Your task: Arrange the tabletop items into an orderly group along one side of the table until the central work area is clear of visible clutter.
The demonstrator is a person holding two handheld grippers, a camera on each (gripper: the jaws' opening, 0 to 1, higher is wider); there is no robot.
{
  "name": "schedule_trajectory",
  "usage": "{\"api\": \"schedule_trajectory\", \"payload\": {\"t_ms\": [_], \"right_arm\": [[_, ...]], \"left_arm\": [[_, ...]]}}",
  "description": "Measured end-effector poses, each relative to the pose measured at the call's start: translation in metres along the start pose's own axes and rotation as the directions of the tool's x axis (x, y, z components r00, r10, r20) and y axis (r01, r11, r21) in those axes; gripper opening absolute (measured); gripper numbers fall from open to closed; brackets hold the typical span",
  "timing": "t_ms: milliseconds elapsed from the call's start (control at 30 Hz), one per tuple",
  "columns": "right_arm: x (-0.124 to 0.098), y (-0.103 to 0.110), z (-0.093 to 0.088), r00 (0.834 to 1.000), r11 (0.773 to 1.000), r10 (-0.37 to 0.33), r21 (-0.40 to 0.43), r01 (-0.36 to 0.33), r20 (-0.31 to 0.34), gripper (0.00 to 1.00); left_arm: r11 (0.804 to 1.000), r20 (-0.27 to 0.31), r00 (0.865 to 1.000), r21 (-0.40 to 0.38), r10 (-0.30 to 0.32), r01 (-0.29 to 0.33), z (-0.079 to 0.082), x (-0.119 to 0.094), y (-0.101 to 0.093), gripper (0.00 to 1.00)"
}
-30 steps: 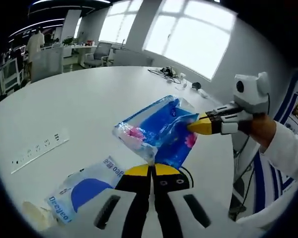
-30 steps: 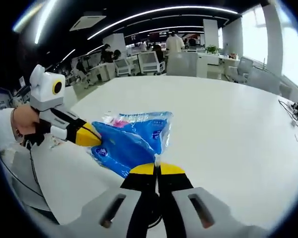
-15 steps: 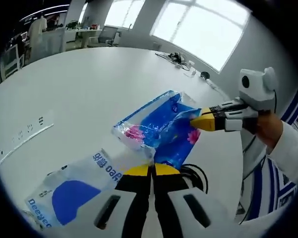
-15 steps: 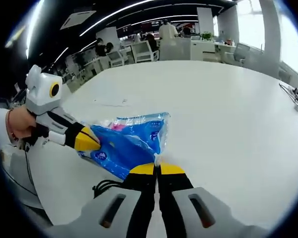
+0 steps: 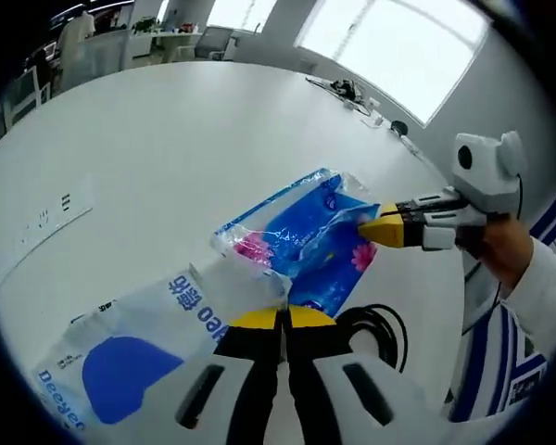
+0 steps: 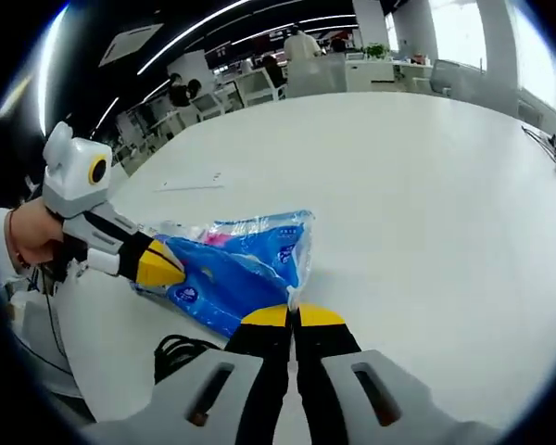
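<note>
Blue plastic packet [image 5: 301,243] stretched lengthwise between left gripper [image 5: 283,317] and right gripper [image 6: 294,314], both clamping corners.

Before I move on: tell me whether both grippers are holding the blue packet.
Yes: the left gripper and right gripper are each shut on an edge of the blue packet.

Left gripper [image 5: 284,318]: yellow tips, black jaws, light grey body with dark slots. Right gripper [image 6: 295,317]: same look. White sleeve [image 5: 537,289] behind hand [image 5: 497,252]. Thin red band on other wrist.
</note>
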State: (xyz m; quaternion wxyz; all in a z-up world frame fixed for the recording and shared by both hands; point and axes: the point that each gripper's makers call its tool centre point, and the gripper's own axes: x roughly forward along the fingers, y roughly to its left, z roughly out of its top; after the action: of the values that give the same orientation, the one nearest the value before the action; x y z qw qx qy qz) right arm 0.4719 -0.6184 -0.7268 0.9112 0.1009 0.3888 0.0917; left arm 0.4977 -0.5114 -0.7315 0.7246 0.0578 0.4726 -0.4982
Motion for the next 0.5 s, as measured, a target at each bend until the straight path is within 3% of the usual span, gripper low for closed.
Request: {"api": "schedule_trajectory", "payload": {"t_ms": [233,500], "right_arm": [[0.015,-0.001,-0.008,0.999,0.999,0.030,0.041,-0.029,-0.019,0.00],[0.023,-0.004,-0.013,0.999,0.996,0.038,0.081,-0.036,-0.025,0.00]], "left_arm": [[0.999,-0.026,1.000,-0.043,0.011,-0.012,-0.008,0.002,0.005,0.00],[0.997,-0.018,1.000,-0.075,0.011,-0.012,-0.006,0.003,0.007,0.00]]}}
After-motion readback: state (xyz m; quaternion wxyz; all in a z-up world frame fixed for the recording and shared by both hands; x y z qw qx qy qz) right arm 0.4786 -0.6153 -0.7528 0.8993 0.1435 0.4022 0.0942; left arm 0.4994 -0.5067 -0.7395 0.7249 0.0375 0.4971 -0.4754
